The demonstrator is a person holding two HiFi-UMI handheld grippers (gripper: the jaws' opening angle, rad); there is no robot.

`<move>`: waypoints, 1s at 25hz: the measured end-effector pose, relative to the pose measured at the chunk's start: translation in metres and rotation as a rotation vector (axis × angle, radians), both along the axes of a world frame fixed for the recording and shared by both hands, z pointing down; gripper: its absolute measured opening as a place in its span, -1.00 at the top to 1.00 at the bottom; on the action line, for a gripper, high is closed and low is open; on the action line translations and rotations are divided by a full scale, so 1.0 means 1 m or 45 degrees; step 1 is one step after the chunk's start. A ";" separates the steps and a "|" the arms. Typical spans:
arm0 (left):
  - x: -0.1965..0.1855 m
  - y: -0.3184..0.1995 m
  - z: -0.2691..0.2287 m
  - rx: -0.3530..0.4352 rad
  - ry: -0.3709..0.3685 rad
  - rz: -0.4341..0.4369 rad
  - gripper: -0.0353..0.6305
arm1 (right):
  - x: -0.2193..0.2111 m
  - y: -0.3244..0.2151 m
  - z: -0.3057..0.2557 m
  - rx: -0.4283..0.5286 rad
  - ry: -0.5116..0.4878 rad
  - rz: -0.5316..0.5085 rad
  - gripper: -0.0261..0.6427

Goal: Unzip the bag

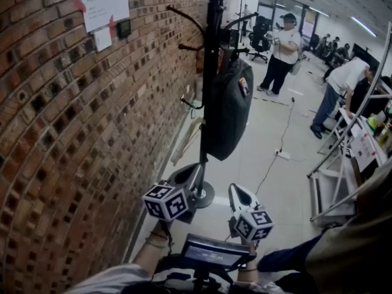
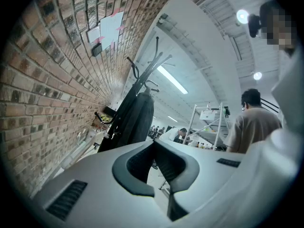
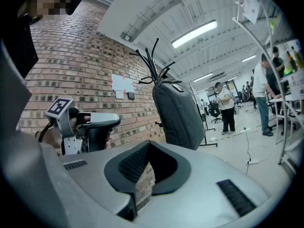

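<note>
Left hand-held gripper: jaws pressed together, nothing between them.
Right hand-held gripper: jaws also together and empty, just beside the left one.
Bag: hangs from the coat stand, ahead of and above both grippers, well apart from them.
Swing risk: the bag hangs free, so a one-sided pull on the zip would likely swing it or rock the stand.
Slip risk: a small pull tab could slide out of the jaws.
Hidden: no view shows the zip or its pull. The left gripper partly covers the stand's foot.
</note>
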State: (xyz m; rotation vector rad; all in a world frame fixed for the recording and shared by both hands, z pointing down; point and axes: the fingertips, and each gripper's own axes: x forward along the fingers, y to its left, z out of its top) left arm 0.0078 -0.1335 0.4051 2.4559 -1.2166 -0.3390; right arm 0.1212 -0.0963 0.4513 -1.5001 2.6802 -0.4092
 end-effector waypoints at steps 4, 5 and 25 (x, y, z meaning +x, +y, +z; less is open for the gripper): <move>0.007 -0.008 -0.011 0.026 -0.001 -0.009 0.88 | 0.008 0.002 0.010 -0.025 0.029 -0.018 0.95; 0.011 -0.010 -0.014 0.030 -0.004 0.000 0.88 | 0.011 0.003 0.013 -0.034 0.028 -0.022 0.95; 0.046 -0.088 -0.085 0.135 0.026 0.154 0.62 | 0.020 -0.044 0.029 -0.083 -0.005 -0.045 0.95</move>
